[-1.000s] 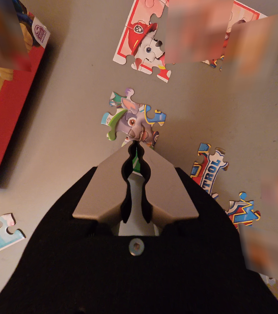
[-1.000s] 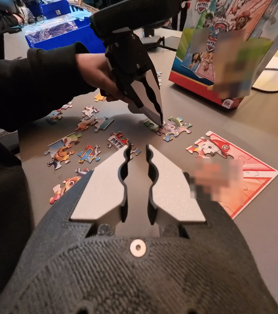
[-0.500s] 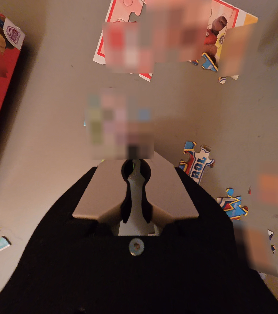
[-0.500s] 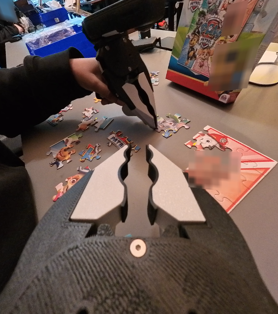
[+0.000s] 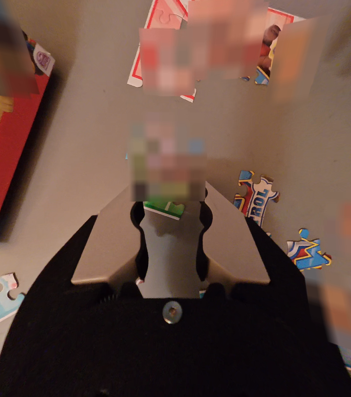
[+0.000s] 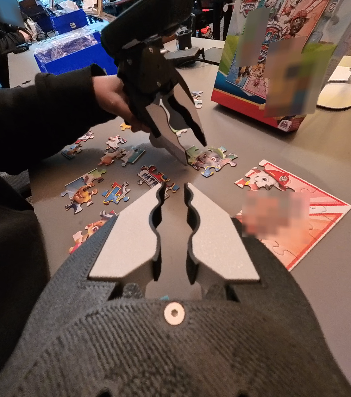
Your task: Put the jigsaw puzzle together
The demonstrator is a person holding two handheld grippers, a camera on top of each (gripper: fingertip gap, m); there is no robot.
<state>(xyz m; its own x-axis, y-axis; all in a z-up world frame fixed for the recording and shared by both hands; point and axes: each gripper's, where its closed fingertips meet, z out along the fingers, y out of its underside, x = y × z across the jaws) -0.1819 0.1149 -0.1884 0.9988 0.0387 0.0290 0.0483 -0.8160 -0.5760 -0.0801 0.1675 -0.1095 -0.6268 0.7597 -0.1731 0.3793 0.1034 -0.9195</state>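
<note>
My left tool (image 6: 193, 153) stands released, tips straddling the near edge of the joined puzzle cluster (image 6: 213, 160) on the table (image 6: 299, 150), which stretches away toward the red-bordered assembled section (image 6: 324, 199). My right tool (image 6: 174, 187) hovers farther back, parted, gripping nothing.

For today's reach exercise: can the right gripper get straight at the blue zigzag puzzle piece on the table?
Probably yes: the right gripper is open and empty, and the blue zigzag piece lies uncovered beside it.
</note>
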